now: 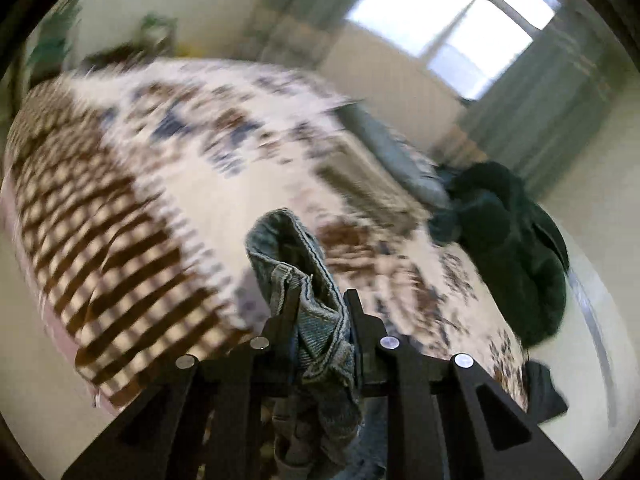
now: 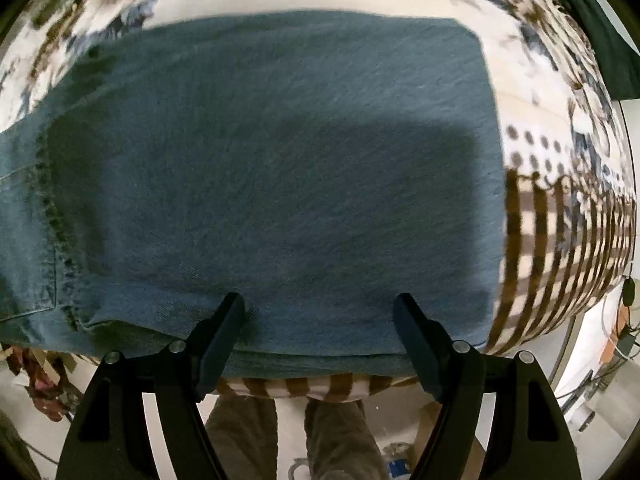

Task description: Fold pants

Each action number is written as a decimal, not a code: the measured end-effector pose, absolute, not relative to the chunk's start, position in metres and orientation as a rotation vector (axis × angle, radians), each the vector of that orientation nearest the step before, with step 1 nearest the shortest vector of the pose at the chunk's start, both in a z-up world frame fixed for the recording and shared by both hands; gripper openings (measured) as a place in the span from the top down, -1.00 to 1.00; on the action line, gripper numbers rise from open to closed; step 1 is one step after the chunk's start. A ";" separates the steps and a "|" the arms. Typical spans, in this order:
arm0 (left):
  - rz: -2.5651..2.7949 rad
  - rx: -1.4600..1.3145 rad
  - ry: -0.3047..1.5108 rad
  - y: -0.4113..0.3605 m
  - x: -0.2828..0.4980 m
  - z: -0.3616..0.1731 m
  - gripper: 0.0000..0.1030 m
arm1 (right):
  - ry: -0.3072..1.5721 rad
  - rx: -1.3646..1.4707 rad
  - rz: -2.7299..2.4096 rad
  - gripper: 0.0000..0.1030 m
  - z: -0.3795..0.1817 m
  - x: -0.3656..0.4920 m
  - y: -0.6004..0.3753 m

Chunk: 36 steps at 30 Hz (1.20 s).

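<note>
Gripping jeans (image 1: 316, 300): left gripper (image 1: 322, 300) only.

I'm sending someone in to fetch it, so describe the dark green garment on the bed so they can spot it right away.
Start at the bed with the floral and brown-checked bedspread under the window. At the bedspread's edge on the window side sits the dark green garment, heaped in a rumpled pile. Unlike the blue jeans, which lie flat, it is bunched up and almost black-green.

pants (image 2: 272, 168): 1 | hand-held grippers: 2, left (image 1: 322, 300), right (image 2: 320, 304) | dark garment (image 1: 508, 248): 1
</note>
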<state>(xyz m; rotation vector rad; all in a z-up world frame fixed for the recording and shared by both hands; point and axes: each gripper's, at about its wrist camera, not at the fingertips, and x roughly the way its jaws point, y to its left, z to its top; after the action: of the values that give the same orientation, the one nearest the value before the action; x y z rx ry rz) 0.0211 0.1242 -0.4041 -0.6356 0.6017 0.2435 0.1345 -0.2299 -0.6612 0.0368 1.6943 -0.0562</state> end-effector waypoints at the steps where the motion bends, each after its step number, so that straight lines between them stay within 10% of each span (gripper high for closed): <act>1: 0.211 -0.603 0.595 0.110 0.024 -0.393 0.67 | 1.684 0.039 -0.057 -0.53 -0.659 0.135 -0.234; 10: -0.133 -0.486 0.679 -0.045 0.067 -0.343 0.67 | 1.615 0.229 -0.090 -0.53 -0.636 0.135 -0.304; 18: -0.407 -0.401 1.014 -0.182 0.108 -0.404 0.71 | 1.595 0.347 -0.135 -0.53 -0.621 0.119 -0.400; 21: -0.326 -0.368 1.105 -0.173 0.117 -0.418 0.25 | 1.562 0.460 -0.082 -0.53 -0.616 0.114 -0.423; 23: -0.223 -0.337 1.134 -0.144 0.127 -0.426 -0.48 | 1.530 0.569 -0.004 -0.53 -0.611 0.119 -0.427; 33: 0.143 -0.322 1.290 -0.030 0.135 -0.487 -0.52 | 1.660 0.573 0.224 -0.53 -0.669 0.181 -0.328; 36: 0.190 -0.386 1.336 -0.012 0.128 -0.500 -0.52 | 1.625 0.524 0.218 0.24 -0.656 0.180 -0.310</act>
<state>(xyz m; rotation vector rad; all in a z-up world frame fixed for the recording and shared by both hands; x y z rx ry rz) 0.1277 -0.0119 -0.5005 -0.3863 1.3362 0.1902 0.1803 -0.3100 -0.6558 0.5237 1.6248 0.2184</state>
